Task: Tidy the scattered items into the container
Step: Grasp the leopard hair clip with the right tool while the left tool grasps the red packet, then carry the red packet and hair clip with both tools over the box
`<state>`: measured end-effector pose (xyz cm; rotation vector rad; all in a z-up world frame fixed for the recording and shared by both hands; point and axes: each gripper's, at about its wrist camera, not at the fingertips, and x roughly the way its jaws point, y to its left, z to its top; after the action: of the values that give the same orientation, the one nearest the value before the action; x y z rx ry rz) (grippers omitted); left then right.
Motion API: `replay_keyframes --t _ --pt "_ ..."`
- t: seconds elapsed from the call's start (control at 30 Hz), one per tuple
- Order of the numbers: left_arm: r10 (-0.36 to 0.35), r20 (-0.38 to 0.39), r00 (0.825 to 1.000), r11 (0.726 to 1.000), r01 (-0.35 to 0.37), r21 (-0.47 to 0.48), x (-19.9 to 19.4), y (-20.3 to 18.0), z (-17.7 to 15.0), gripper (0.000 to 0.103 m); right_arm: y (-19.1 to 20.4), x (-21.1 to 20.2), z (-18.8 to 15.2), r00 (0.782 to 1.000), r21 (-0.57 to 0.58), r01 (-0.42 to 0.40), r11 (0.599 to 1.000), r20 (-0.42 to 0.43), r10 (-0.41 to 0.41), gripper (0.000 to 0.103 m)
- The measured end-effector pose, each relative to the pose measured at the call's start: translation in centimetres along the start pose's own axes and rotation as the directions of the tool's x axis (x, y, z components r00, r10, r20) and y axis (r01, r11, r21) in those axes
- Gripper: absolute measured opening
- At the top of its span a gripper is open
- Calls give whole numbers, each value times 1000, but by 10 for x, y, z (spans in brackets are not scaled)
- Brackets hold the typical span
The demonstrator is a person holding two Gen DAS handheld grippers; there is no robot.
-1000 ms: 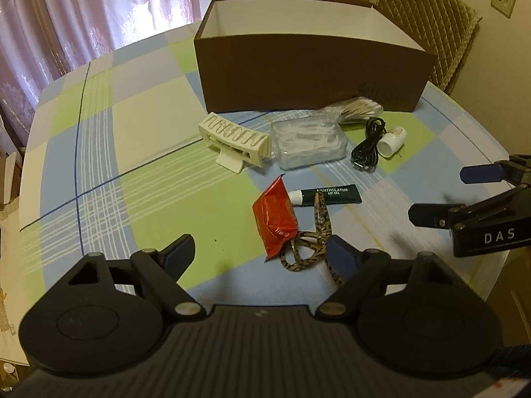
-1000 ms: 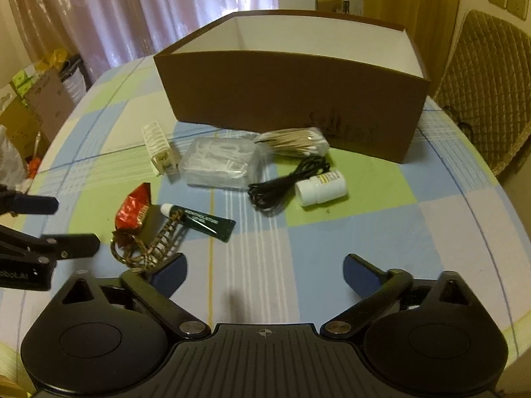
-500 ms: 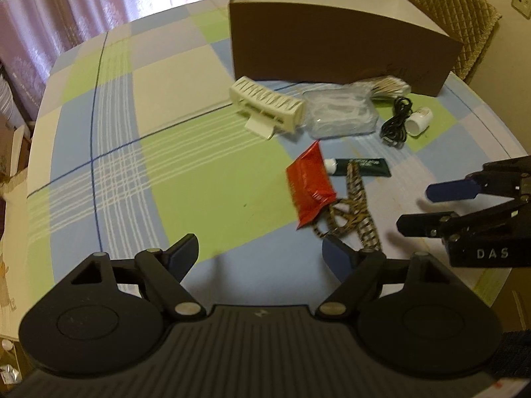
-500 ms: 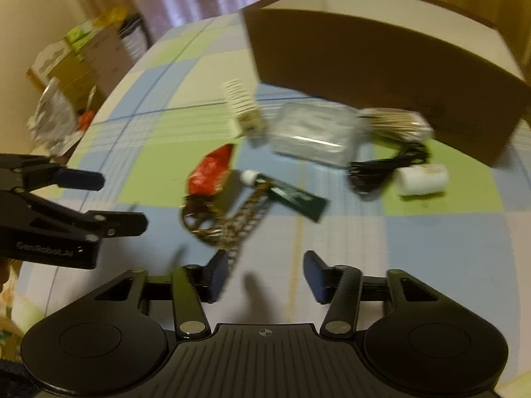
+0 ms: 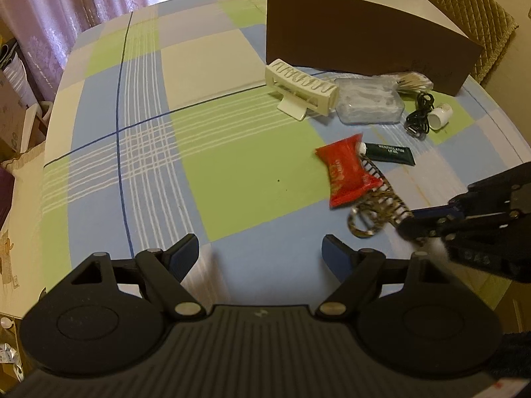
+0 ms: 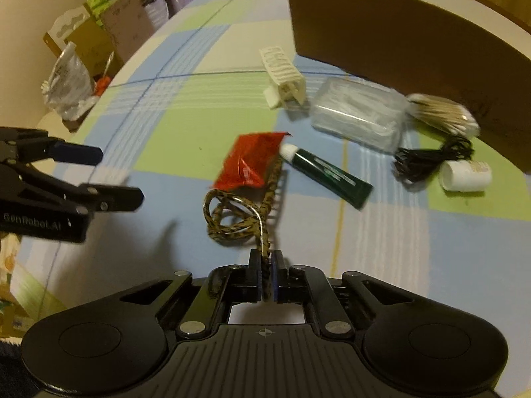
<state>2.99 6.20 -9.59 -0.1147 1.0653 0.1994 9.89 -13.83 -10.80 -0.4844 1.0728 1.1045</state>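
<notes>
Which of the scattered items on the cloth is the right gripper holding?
The leopard-print strap. Its near end sits pinched between the right gripper's shut fingers. The red packet, green tube and the others lie free on the cloth.

Round table (image 5: 232, 185) with a blue, green and cream checked cloth. Sitting on it: brown cardboard box (image 5: 358, 43), white slotted rack (image 5: 300, 88), clear plastic case (image 5: 368, 104), cotton swab bundle (image 6: 443, 114), black cable (image 6: 428, 159), small white bottle (image 6: 466, 175), green lip gel tube (image 6: 328, 174), red snack packet (image 5: 346, 174), leopard-print lanyard (image 6: 232, 215).

Dim warm light, fisheye-warped, blurred edges
</notes>
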Motion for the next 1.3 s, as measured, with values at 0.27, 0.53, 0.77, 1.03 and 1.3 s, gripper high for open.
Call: replay_keyframes --t 0.27,0.53,0.77,1.03,1.3 --pt "-38 7 999 999 38 39 4 -12 6 78 -33 -29 -25 993 44 114 993 -17 -113 2" --pt "-118 34 992 992 116 57 15 -38 30 78 -80 -52 -42 970 173 238 956 -4 -241 2" --pt "-153 31 988 988 153 12 45 -59 61 75 -98 -56 -43 970 216 233 948 15 -242 2" --pt "-152 -33 988 988 152 -6 73 -55 57 39 -108 -61 -42 986 238 153 959 33 -166 25" --pt "-144 -47 988 990 144 1 53 -41 32 22 -101 -66 -33 986 214 115 970 92 -138 66"
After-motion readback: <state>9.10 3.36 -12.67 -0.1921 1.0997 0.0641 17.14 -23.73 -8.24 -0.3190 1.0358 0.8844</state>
